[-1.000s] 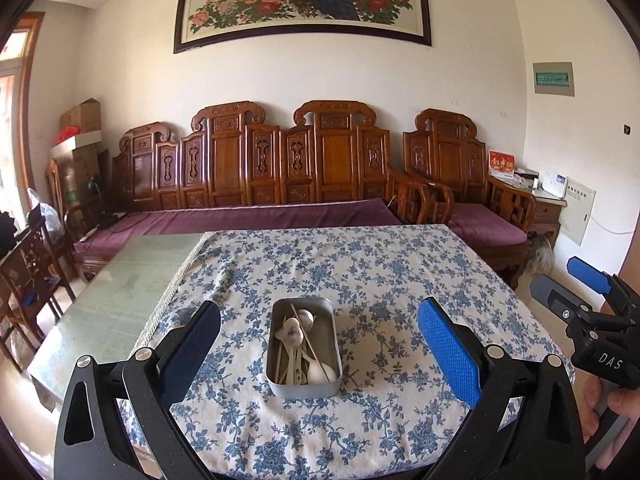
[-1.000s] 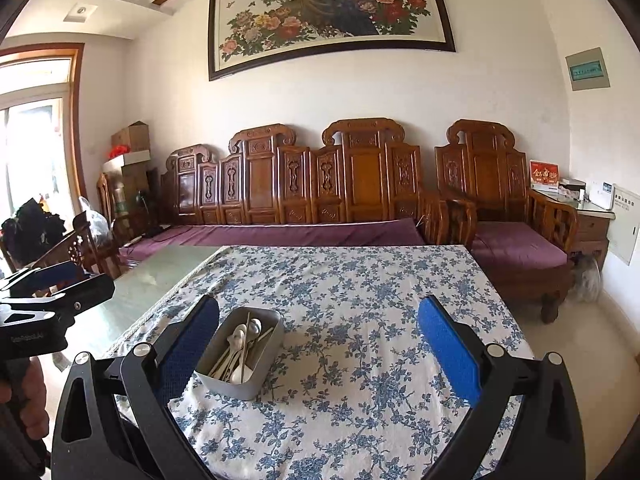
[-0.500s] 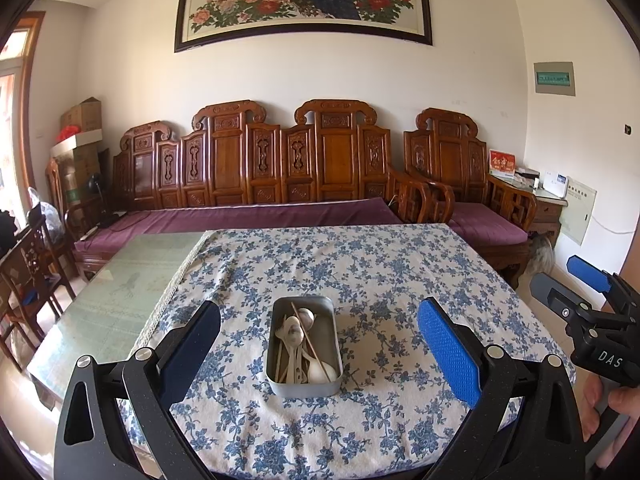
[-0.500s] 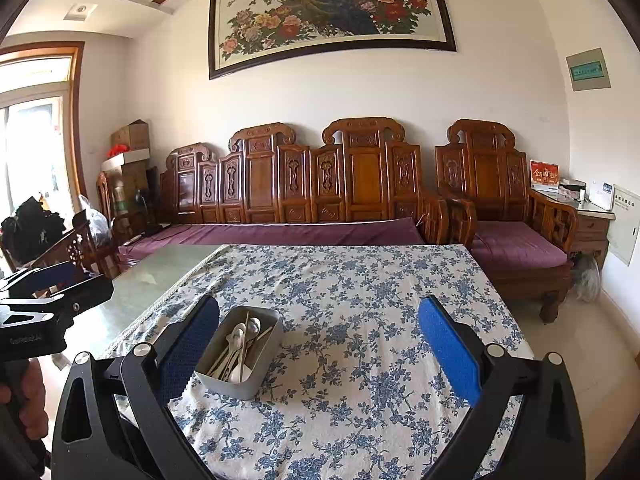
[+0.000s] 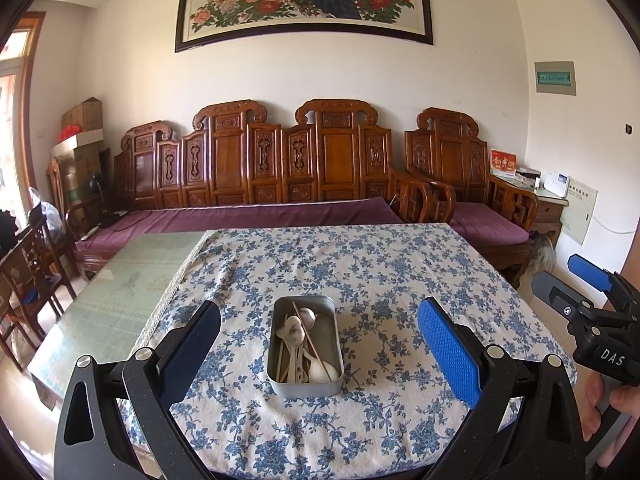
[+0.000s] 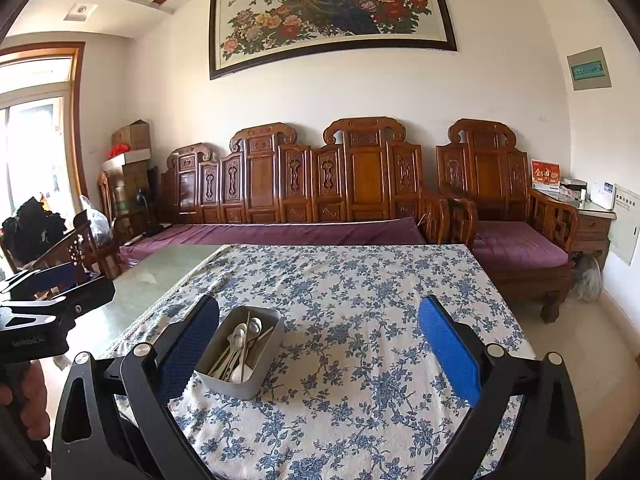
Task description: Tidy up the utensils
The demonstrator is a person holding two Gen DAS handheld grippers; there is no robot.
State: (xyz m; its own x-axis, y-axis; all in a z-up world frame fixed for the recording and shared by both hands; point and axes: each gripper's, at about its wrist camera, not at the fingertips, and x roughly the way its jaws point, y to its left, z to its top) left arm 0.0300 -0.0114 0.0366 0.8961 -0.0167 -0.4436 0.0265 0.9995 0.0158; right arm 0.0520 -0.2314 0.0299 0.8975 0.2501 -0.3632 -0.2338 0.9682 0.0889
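A grey rectangular metal tin (image 5: 306, 346) of pale spoons and chopsticks (image 5: 301, 340) sits lower centre on the blue-flowered tablecloth (image 5: 380, 264). Both the left gripper (image 5: 318, 344) and the right gripper (image 6: 318, 346) gape wide and empty; single out one utensil's handle before closing.

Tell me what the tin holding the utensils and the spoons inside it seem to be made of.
The rectangular tin looks like thin metal with a dull, matte grey finish: rounded corners, a rolled rim, soft reflections. The spoons look like polished metal or possibly glazed ceramic; their pale bowls catch bright highlights, but the view is too small to settle it.
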